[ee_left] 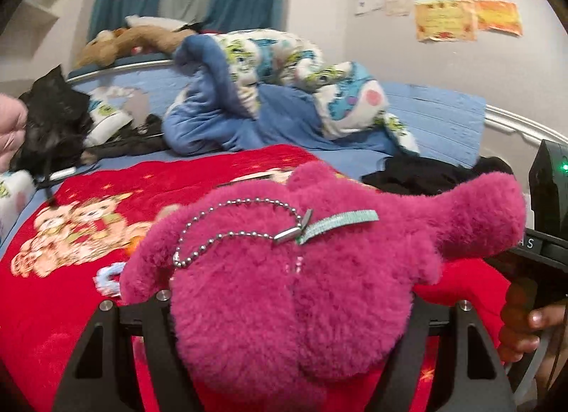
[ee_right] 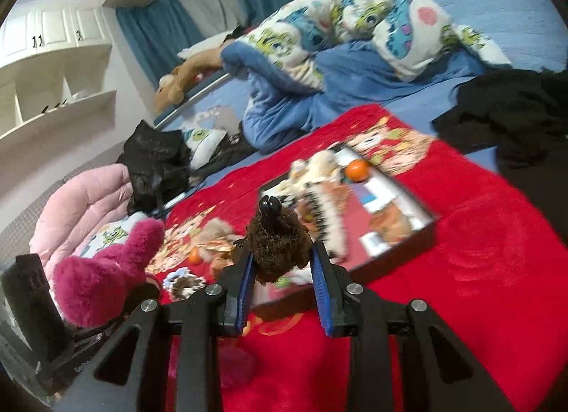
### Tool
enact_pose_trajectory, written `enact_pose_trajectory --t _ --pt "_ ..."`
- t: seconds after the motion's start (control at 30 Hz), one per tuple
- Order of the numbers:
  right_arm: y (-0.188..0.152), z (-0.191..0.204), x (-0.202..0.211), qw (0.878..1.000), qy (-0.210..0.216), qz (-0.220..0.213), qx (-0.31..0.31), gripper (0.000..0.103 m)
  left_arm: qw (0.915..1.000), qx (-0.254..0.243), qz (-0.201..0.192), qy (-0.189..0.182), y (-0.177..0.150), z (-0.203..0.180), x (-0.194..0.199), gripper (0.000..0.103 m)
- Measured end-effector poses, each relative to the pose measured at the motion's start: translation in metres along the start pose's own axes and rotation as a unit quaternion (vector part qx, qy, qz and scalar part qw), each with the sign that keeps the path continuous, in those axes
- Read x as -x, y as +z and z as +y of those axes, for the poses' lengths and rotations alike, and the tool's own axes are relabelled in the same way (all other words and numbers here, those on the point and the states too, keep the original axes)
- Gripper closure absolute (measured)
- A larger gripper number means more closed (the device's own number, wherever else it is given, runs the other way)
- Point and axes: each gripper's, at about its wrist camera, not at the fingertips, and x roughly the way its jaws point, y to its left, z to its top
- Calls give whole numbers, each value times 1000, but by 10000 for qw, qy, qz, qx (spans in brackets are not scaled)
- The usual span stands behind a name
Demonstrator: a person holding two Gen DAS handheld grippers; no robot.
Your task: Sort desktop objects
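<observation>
Right gripper clamps a brown toy; the tray lies just beyond, upper right. Left gripper grips the pink plush, lower left.

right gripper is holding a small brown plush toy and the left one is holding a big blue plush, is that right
Not quite: the colour is wrong. The left gripper is holding a big pink plush, not a blue one, as the left wrist view shows. The rest stands: the right gripper is holding a small brown plush toy.
</observation>
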Motion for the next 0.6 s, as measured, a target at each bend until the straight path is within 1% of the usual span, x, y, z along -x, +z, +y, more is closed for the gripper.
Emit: enact_pose_trajectory --t 0.07,0.13,0.2,0.3,0.43,0.6 --pt "1 -14 13 9999 -82 -64 -61 74 9999 -61 -3 -124 1 -18 -3 27" --pt "0 -29 25 9996 -174 -115 -175 74 9998 -74 4 -168 2 -31 -8 27" --pt "0 -37 32 9993 -303 -81 -210 74 9996 -54 41 -259 4 -38 -13 27" --pt "5 -39 43 9986 -511 -102 -93 74 9995 -184 48 -265 8 -55 -21 27" --pt "9 -43 51 9983 -411 -282 -286 74 9990 -224 79 -382 15 -68 -30 27" --pt "17 -37 40 9981 -272 -409 -371 74 9985 -442 73 -305 25 -69 -38 27"
